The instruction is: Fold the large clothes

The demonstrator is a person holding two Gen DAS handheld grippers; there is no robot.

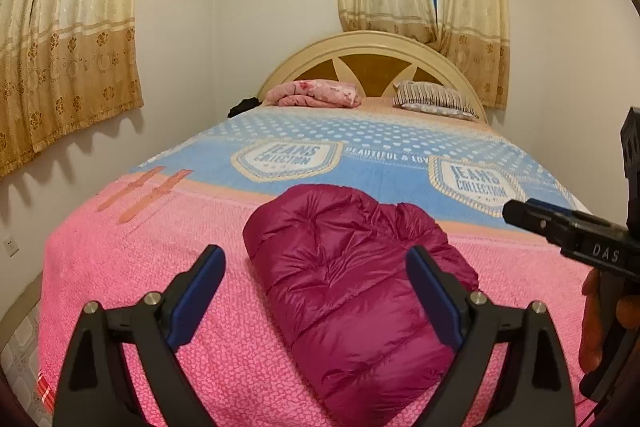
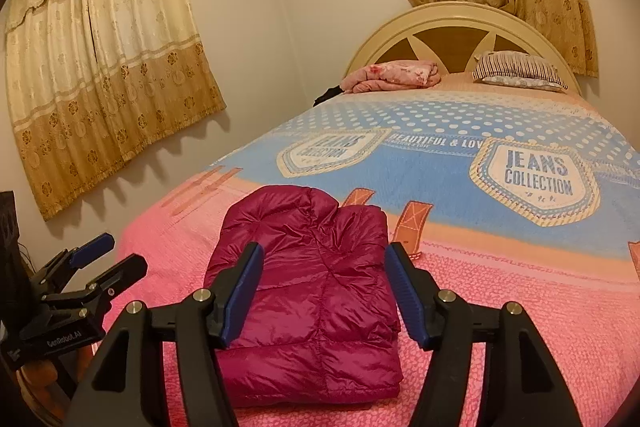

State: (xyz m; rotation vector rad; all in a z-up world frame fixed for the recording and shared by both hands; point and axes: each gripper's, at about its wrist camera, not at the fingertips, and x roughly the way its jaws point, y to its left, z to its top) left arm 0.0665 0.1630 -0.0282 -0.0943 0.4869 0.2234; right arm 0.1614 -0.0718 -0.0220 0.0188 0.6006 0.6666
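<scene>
Jacket (image 2: 308, 303) lies folded on pink bedspread (image 2: 520, 307), curtained bedroom.

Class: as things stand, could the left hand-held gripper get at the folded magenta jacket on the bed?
Probably yes: the left hand-held gripper is open, the magenta jacket lies straight ahead between its fingers, and nothing blocks the way.

- The left gripper (image 1: 316, 291) is made of black plastic with blue pads (image 1: 198, 297) and round silver screws.
- The right gripper (image 2: 324, 291) is built the same.
- White letters are printed on both.
- Bare skin is seen.
</scene>
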